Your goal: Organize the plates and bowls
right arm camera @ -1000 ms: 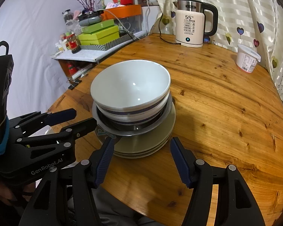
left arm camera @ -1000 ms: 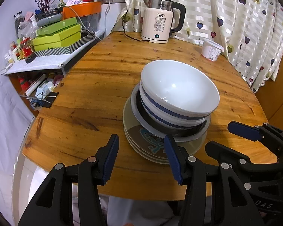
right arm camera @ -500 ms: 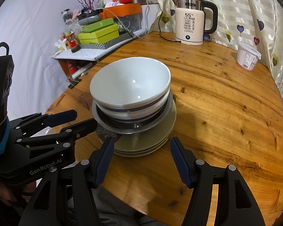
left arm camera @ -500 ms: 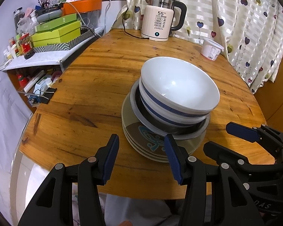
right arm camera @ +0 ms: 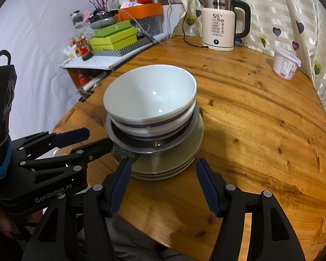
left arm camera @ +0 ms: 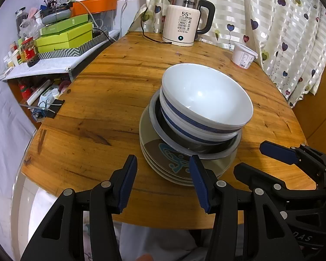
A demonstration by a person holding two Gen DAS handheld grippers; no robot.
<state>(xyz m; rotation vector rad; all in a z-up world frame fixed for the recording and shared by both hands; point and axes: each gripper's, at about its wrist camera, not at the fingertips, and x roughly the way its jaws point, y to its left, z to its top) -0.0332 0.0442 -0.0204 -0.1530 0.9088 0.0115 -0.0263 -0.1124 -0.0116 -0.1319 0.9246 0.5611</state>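
One stack stands on the round wooden table (left arm camera: 110, 100): white bowls with blue bands (left arm camera: 206, 100) (right arm camera: 150, 100) nested in a metal bowl (left arm camera: 197, 150) (right arm camera: 152, 145), on several olive plates (left arm camera: 173, 165) (right arm camera: 169, 163). My left gripper (left arm camera: 163, 180) (right arm camera: 87, 139) hangs open just before the stack's near left side, holding nothing. My right gripper (right arm camera: 163, 184) (left arm camera: 260, 158) is open in front of the plates, its jaws apart and bare.
A cream electric kettle (left arm camera: 184, 21) with its cord stands at the table's far edge, and a white tub (left arm camera: 243, 55) sits near the heart-print curtain (left arm camera: 282, 21). A cluttered shelf with green boxes (left arm camera: 63, 37) lies left of the table.
The view has shifted only slightly; the stack and both grippers keep their places and both stay open.
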